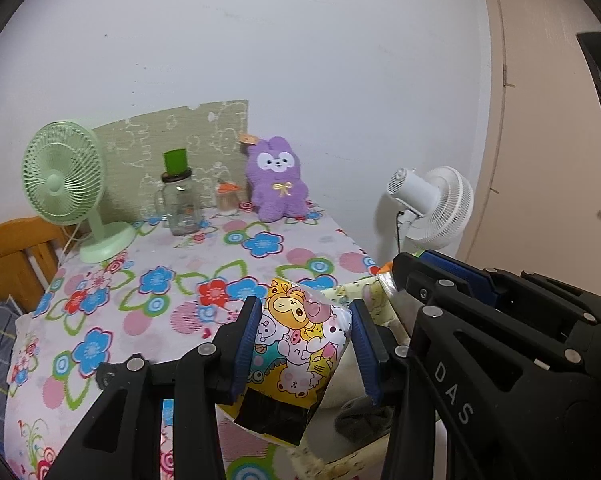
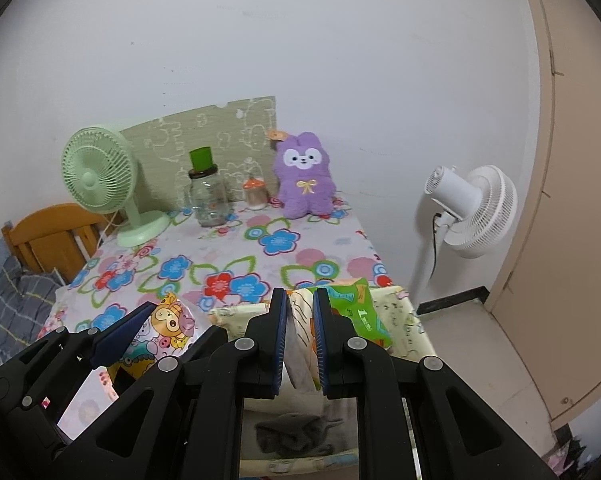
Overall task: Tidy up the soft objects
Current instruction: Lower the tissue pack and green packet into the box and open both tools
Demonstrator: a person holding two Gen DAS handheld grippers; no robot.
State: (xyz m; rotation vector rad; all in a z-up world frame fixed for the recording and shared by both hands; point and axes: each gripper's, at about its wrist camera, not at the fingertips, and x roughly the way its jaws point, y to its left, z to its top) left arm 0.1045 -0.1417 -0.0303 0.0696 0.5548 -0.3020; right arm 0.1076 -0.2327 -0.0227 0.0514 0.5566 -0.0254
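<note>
Left wrist view: the left gripper (image 1: 306, 344) is clenched on a cartoon-print packet (image 1: 300, 344), its blue pads pressing the packet's two sides, and the packet is held up over the near edge of the table (image 1: 112, 320), which wears a flowered cloth. Just to its right the right gripper (image 1: 384, 280) shows from the side, with the corner of a green-and-orange tissue pack (image 1: 385, 268) at its tip. Below and between the two grippers sits a fabric basket (image 1: 380, 300) with a pale printed rim, standing beside the table; a dark grey soft item (image 1: 360, 420) lies inside it. In the right wrist view the right gripper's narrow jaws grasp the tissue pack by its white folded end, the green part sticking out to the right above the basket's rim. At the back of the table a purple plush rabbit (image 1: 276, 184) sits upright against the wall, well apart from both grippers. To its left stand a small orange-topped jar (image 1: 227, 199), a glass jar (image 1: 178, 204) with a green cup on its lid, and a green desk fan (image 1: 66, 176). A white standing fan (image 2: 470, 210) is on the floor to the right of the table.
</note>
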